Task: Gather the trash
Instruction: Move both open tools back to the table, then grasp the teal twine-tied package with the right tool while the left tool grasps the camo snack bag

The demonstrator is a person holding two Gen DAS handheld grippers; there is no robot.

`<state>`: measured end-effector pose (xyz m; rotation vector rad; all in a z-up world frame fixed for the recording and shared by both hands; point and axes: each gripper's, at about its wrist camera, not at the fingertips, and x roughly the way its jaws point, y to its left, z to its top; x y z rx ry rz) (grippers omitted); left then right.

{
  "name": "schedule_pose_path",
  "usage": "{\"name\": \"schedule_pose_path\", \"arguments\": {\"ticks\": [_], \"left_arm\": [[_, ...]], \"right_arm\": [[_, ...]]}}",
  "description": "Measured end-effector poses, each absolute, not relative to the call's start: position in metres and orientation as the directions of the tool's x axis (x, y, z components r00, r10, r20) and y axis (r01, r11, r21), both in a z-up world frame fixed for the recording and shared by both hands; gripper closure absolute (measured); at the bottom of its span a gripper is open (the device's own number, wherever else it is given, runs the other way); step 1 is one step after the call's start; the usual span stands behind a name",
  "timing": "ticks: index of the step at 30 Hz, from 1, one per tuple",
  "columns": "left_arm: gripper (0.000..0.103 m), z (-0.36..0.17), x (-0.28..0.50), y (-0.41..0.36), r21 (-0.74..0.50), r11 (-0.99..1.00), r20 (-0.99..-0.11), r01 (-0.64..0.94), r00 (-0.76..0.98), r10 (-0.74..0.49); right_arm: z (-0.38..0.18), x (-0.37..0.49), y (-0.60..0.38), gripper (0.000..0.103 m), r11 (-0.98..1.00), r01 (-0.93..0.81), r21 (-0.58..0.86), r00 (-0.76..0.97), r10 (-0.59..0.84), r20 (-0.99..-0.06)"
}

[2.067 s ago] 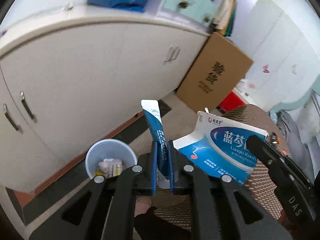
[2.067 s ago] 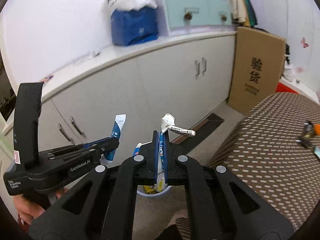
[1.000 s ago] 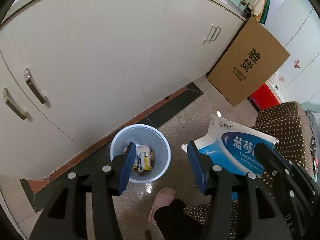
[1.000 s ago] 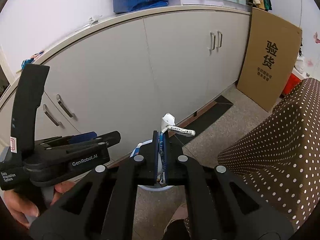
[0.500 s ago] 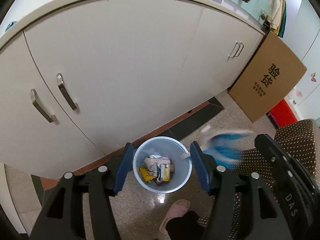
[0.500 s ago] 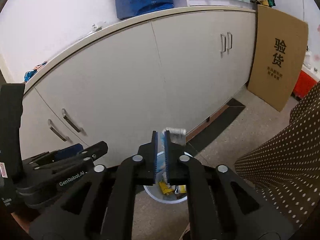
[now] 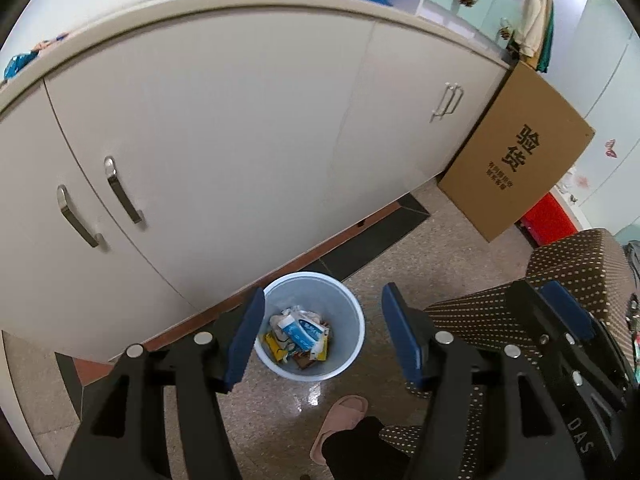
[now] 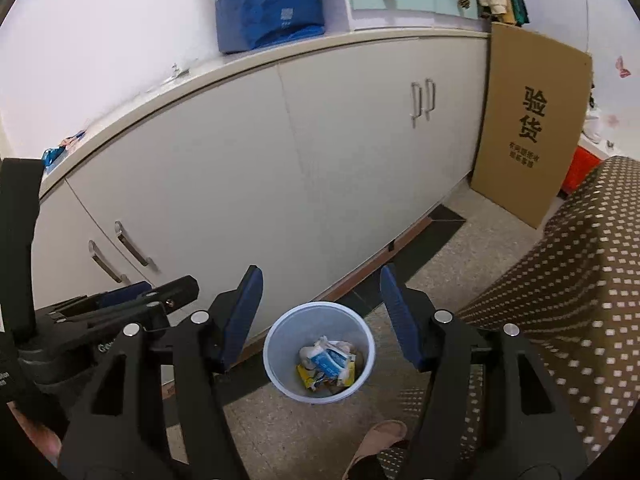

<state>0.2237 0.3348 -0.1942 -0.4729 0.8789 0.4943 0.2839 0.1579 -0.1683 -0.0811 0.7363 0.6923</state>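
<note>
Right wrist: bin [image 8: 320, 354] below splayed claw [image 8: 320, 308].

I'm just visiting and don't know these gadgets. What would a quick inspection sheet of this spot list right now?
Surface: speckled floor, bare around the bin.
Job's things: pale blue bin on the floor by the cabinet, holding a blue and white packet and yellow wrappers.
Clutter: pink slipper below the bin.
Grippers: left gripper open and empty above the bin; right gripper open and empty too.
Cables: nothing seen.
Surroundings: white cabinet, leaning cardboard sheet, blue bag on the counter, brown dotted cloth at right.
</note>
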Motion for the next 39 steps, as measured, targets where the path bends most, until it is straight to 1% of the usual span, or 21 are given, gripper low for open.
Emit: {"name": "schedule_pose_path", "arguments": {"ticks": [7, 14, 17, 19, 22, 25, 31, 35, 37, 39], "left_arm": [[0.041, -0.166, 0.229, 0.294, -0.219, 0.83, -0.785, -0.514, 0.598, 0.163], [0.041, -0.134, 0.241, 0.226, -0.215, 0.89, -0.751, -0.401, 0.651, 0.111], [0.038, -0.124, 0.248, 0.19, -0.22, 0.918, -0.738, -0.329, 0.672, 0.064], [0.037, -0.121, 0.255, 0.165, -0.24, 0.931, -0.736, -0.276, 0.677, 0.011], [0.036, -0.118, 0.265, 0.127, -0.256, 0.943, -0.737, -0.213, 0.674, -0.048], [0.036, -0.117, 0.278, 0.09, -0.242, 0.958, -0.741, -0.152, 0.666, -0.082], [0.035, -0.126, 0.302, 0.026, -0.229, 0.972, -0.761, -0.052, 0.633, -0.145], [0.034, -0.133, 0.317, -0.008, -0.193, 0.981, -0.773, -0.003, 0.616, -0.151], [0.03, -0.137, 0.325, -0.022, -0.179, 0.984, -0.777, 0.022, 0.61, -0.156], [0.029, -0.141, 0.333, -0.033, -0.166, 0.985, -0.782, 0.042, 0.602, -0.158]], "right_arm": [[-0.139, 0.276, 0.114, 0.042, 0.808, -0.568, 0.158, 0.584, 0.531, -0.614], [-0.107, 0.27, 0.04, 0.041, 0.853, -0.499, 0.156, 0.66, 0.49, -0.569], [-0.097, 0.269, 0.004, 0.04, 0.872, -0.465, 0.153, 0.69, 0.465, -0.555], [-0.091, 0.268, -0.023, 0.039, 0.887, -0.437, 0.148, 0.708, 0.441, -0.552], [-0.087, 0.267, -0.055, 0.038, 0.905, -0.4, 0.144, 0.729, 0.409, -0.549], [-0.083, 0.266, -0.095, 0.036, 0.927, -0.353, 0.125, 0.757, 0.361, -0.545], [-0.088, 0.271, -0.157, 0.033, 0.958, -0.27, 0.095, 0.784, 0.275, -0.556], [-0.101, 0.286, -0.194, 0.03, 0.974, -0.223, 0.032, 0.771, 0.196, -0.606], [-0.109, 0.297, -0.207, 0.03, 0.976, -0.218, 0.012, 0.748, 0.175, -0.64], [-0.117, 0.307, -0.217, 0.03, 0.98, -0.199, -0.026, 0.744, 0.134, -0.654]]}}
